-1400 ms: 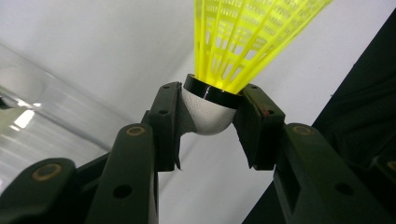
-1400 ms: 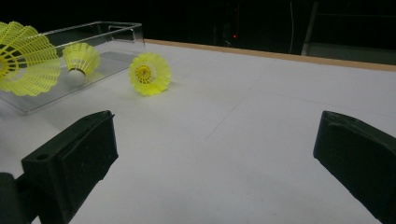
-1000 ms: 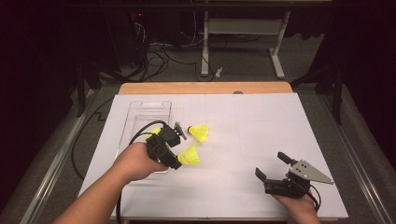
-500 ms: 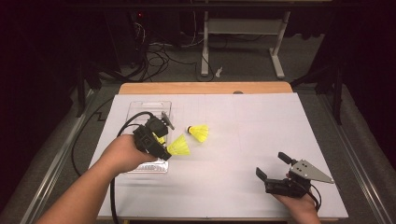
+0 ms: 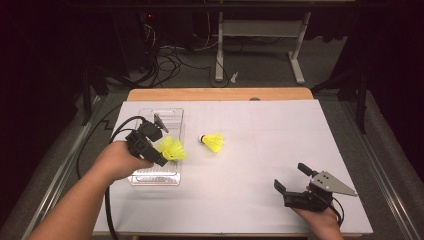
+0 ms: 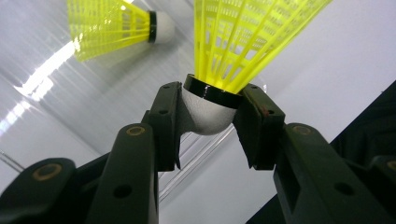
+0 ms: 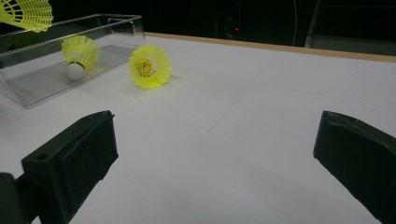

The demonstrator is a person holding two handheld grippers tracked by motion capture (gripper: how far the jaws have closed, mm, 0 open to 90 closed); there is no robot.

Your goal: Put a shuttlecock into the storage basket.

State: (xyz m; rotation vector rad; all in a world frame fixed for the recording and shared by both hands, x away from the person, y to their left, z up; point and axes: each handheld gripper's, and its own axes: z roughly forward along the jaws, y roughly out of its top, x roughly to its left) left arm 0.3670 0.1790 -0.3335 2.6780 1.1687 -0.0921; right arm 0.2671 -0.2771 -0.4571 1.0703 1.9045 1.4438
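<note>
Your left gripper clamps a shuttlecock by its white cork, over the clear tray. Your right gripper rests agape. A second shuttlecock lies on the table, a third in the tray.

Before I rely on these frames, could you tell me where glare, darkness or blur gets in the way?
High view: surroundings dark, white table evenly lit. Left gripper view: bright glare streaks on the clear tray, and the far shuttlecock is soft. Right gripper view: near black jaws blurred, and the lying shuttlecock is fairly sharp.
</note>
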